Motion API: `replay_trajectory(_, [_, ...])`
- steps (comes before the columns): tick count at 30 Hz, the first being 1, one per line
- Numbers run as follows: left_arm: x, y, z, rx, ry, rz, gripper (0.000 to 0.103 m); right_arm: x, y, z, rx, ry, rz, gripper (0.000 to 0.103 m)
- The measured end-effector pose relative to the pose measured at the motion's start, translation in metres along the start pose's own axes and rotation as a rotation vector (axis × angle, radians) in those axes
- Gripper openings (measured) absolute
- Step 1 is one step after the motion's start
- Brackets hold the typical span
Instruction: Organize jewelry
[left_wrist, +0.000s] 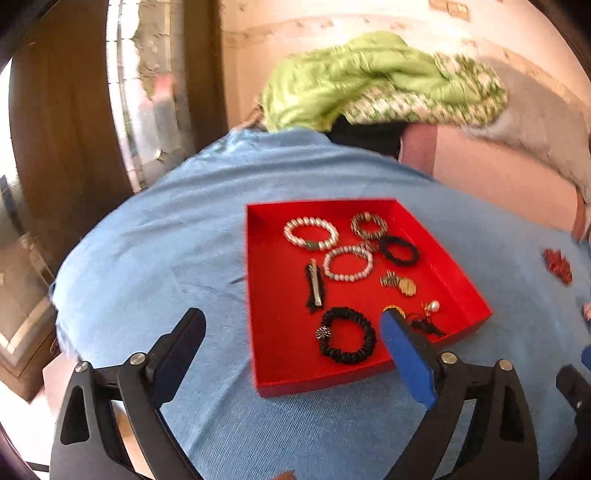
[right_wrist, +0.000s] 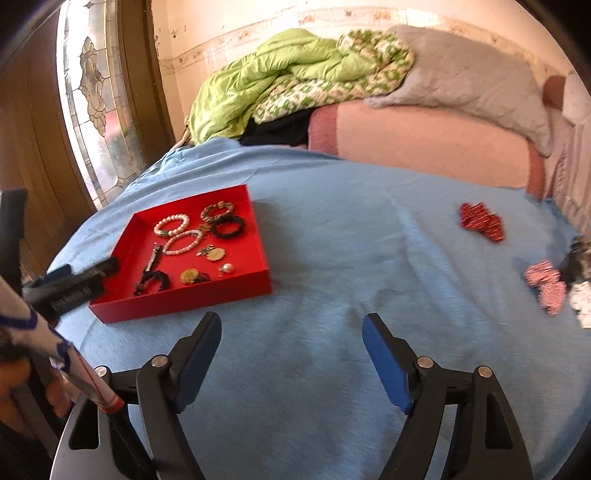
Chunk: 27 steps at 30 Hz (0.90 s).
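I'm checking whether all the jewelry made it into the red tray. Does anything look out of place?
Yes. A red beaded piece and a pink-and-white one lie loose on the blue cloth, well apart from the red tray that holds the other jewelry. Nothing looks spilled or damaged.

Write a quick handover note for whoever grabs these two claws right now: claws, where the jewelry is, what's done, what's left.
Left claw: open, empty, at the near edge of the red tray.
Right claw: open, empty, over bare blue cloth.
Done: pearl bracelets, black scrunchies, a hair clip and earrings lie in the tray.
Left: the red piece and the pink-and-white piece on the cloth to the right, outside the tray.
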<state>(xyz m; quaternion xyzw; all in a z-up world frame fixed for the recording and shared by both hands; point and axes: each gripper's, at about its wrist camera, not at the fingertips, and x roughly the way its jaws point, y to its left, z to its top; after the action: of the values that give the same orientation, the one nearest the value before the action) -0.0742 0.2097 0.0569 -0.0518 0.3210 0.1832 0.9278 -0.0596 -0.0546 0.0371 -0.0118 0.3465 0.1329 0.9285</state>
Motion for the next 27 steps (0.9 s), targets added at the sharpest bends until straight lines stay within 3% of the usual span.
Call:
replay_trajectory(5, [-0.022,-0.010,-0.008,0.041,-0.002,0.017,0.099,-0.022,0.001,-0.012,-0.043,-0.034,-0.036,0.088])
replay_trajectory(8, [-0.031,-0.018,-0.015,0.088,0.004,0.067,0.099,-0.032,0.005,-0.019,-0.075,-0.044,-0.039,0.089])
replay_trajectory(13, [-0.045,-0.019,-0.025,0.117,0.012,0.063,0.099,-0.046,0.008,-0.027,-0.098,-0.072,-0.045,0.090])
replay_trajectory(17, [-0.063,-0.010,-0.029,0.082,-0.059,0.117,0.099,-0.059,0.011,-0.032,-0.121,-0.109,-0.062,0.090])
replay_trajectory(23, [-0.094,0.013,-0.039,-0.040,-0.124,0.111,0.099,-0.085,0.023,-0.043,-0.186,-0.193,-0.072,0.091])
replay_trajectory(27, [-0.094,0.010,-0.052,0.007,-0.116,0.116,0.099,-0.094,0.024,-0.045,-0.190,-0.230,-0.076,0.095])
